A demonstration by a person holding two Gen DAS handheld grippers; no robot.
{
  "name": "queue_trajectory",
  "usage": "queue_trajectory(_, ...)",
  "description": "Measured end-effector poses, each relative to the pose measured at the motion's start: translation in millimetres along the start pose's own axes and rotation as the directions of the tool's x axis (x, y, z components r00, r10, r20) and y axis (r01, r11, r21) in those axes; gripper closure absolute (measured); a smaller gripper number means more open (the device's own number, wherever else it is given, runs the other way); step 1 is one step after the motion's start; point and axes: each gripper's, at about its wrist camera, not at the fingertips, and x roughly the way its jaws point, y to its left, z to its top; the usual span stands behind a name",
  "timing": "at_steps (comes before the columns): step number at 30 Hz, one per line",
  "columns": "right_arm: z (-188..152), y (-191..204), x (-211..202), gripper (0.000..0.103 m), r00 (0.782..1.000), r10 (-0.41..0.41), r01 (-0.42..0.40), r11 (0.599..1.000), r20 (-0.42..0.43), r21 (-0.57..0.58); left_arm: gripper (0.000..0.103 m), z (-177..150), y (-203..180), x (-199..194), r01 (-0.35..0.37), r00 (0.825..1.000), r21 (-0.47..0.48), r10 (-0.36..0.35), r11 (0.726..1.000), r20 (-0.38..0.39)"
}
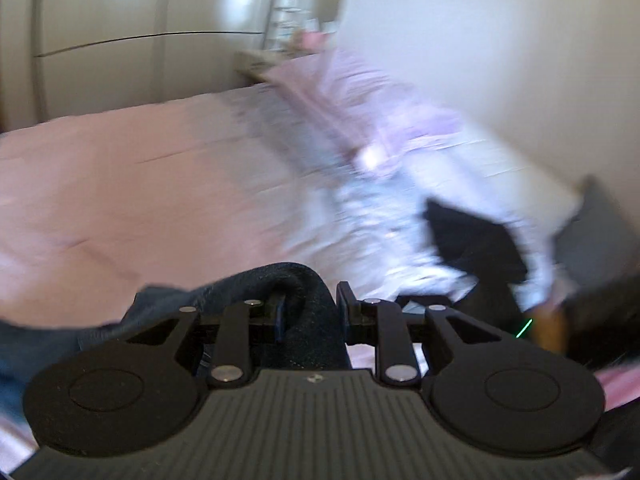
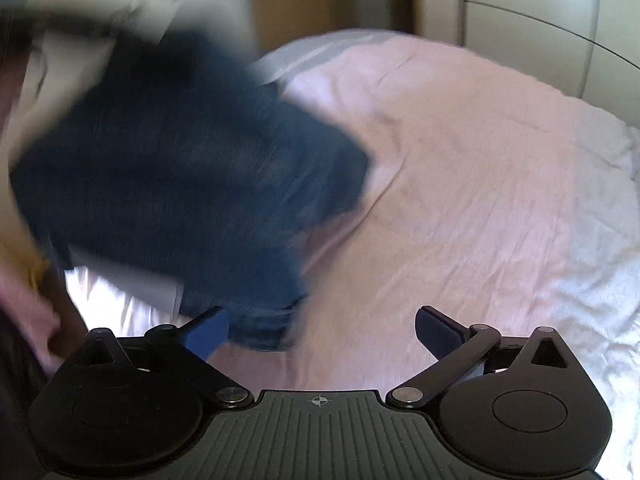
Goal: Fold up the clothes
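Two tongs are at work over the bed (image 2: pixel 460 200), and the folding looks barely begun. The left tongs (image 1: pixel 310 312) are clenched on a bunched edge of the dark blue garment (image 1: pixel 304 280), which humps up between the pads and trails off toward the near edge of the bed. The right tongs (image 2: pixel 322 330) stand wide and released, with nothing between them; the same dark blue garment (image 2: pixel 180 168) hangs or flies just beyond one pad, over the bed's near side. I judge it still has to be spread flat on the pink sheet before any fold is made.

Much is blurred. At the far side of the bed a heap of pale lilac and white clothes (image 1: pixel 380 140) lies against the wall, with something black in it that I cannot identify. What kind of garment the blue one is, I cannot tell.
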Motion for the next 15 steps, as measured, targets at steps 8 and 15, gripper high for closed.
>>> queue_trajectory(8,-37.3,-1.4,-25.8,0.001,0.973,-0.225,0.195,0.922,0.051,0.335,0.062,31.2,34.4,67.5,0.158,0.984,-0.096,-0.165,0.983,-0.061)
queue_trajectory(15,-58.8,-22.3,-48.0,0.001,0.898,-0.440,0.325,0.691,0.019,0.646,0.026,-24.8,104.8,54.6,-0.054,0.992,-0.052,0.048,0.997,-0.120)
